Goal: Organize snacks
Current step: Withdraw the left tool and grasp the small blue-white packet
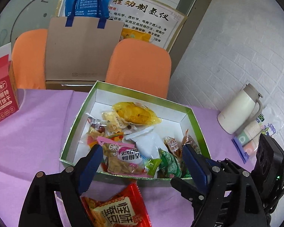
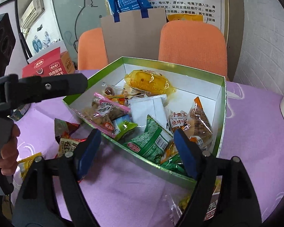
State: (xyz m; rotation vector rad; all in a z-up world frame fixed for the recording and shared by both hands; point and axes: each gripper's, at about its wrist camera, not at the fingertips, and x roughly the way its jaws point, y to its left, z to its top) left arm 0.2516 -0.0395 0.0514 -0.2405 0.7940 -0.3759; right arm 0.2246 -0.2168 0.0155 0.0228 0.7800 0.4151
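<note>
Jaws spread on both our grippers, left gripper (image 1: 141, 156) and right gripper (image 2: 136, 141), nothing pinched; green snack box (image 1: 196, 121) at 12 o'clock, red snack packet (image 1: 117, 210) at 6.

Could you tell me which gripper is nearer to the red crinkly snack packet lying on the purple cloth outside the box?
Left. The left gripper hangs open right above the red crinkly snack packet; the right gripper is open off to the packet's right, over the green-rimmed box's front edge.

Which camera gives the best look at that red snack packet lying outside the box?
The left wrist view: the red snack packet lies open to sight between the fingers, below the box. The right wrist view shows only part of it, partly behind a finger.
</note>
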